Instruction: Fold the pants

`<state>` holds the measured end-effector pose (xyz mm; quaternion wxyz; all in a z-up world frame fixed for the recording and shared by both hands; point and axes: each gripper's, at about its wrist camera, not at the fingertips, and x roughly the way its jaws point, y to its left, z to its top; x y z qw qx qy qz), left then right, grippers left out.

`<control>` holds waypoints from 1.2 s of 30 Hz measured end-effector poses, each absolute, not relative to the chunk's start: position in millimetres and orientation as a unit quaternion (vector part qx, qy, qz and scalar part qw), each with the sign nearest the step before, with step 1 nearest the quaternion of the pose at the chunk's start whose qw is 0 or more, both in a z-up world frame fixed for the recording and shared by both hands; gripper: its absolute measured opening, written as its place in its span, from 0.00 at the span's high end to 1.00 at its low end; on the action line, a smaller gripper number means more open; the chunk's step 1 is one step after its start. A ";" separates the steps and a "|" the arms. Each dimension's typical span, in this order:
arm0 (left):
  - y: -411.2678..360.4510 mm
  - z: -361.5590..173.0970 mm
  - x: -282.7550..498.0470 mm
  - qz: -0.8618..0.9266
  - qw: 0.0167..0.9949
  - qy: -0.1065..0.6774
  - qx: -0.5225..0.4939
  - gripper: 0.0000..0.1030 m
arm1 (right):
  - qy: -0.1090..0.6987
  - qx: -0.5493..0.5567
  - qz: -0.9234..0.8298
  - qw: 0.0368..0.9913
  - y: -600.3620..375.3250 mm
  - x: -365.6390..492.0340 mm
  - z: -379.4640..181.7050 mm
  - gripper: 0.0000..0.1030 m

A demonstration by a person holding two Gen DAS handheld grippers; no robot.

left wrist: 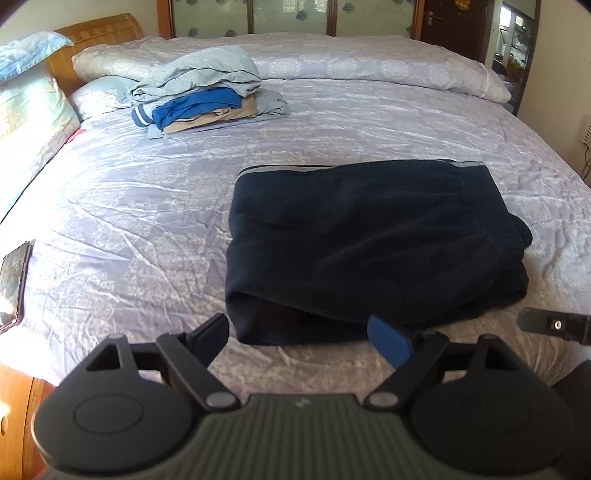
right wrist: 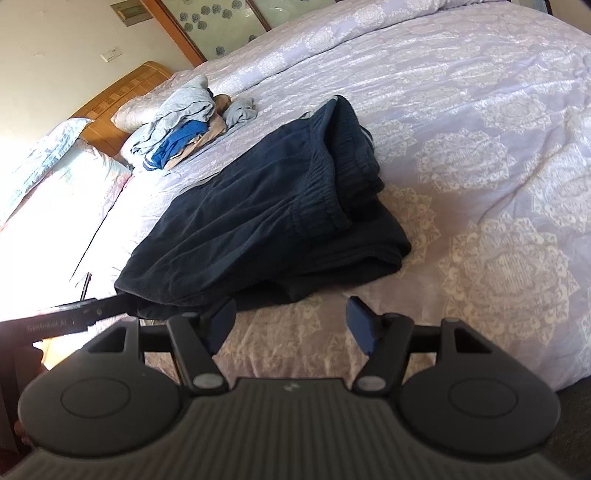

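Dark navy pants (left wrist: 354,240) lie folded into a compact rectangle on the lilac bedspread (left wrist: 147,206), waistband on top toward the right. They also show in the right wrist view (right wrist: 258,206). My left gripper (left wrist: 303,338) is open and empty, just in front of the pants' near edge. My right gripper (right wrist: 291,319) is open and empty, just short of the pants' near right corner. One finger of the right gripper (left wrist: 554,325) shows at the right edge of the left wrist view, and part of the left gripper (right wrist: 74,314) shows at the left of the right wrist view.
A stack of folded clothes (left wrist: 199,96) sits at the back left near pillows (left wrist: 33,110) and a wooden headboard (left wrist: 99,33). A phone (left wrist: 14,280) lies at the bed's left edge. A rolled duvet (left wrist: 369,62) runs along the far side.
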<state>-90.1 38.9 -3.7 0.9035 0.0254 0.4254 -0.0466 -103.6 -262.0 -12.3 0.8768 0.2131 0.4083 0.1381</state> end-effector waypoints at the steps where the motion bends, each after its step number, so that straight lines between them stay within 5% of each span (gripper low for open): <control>1: 37.4 -3.9 -90.5 -0.049 0.903 0.425 0.027 0.16 | 0.409 0.216 0.137 0.876 -262.9 -103.1 -13.3 0.34; 6: 30.1 -3.8 -94.8 -0.056 0.906 0.418 0.036 0.08 | 0.413 0.224 0.135 0.872 -263.0 -104.8 -15.5 0.34; 36: 29.9 -22.5 -86.7 -0.064 0.880 0.470 0.028 0.08 | 0.430 0.242 0.132 0.860 -263.7 -105.0 -23.7 0.34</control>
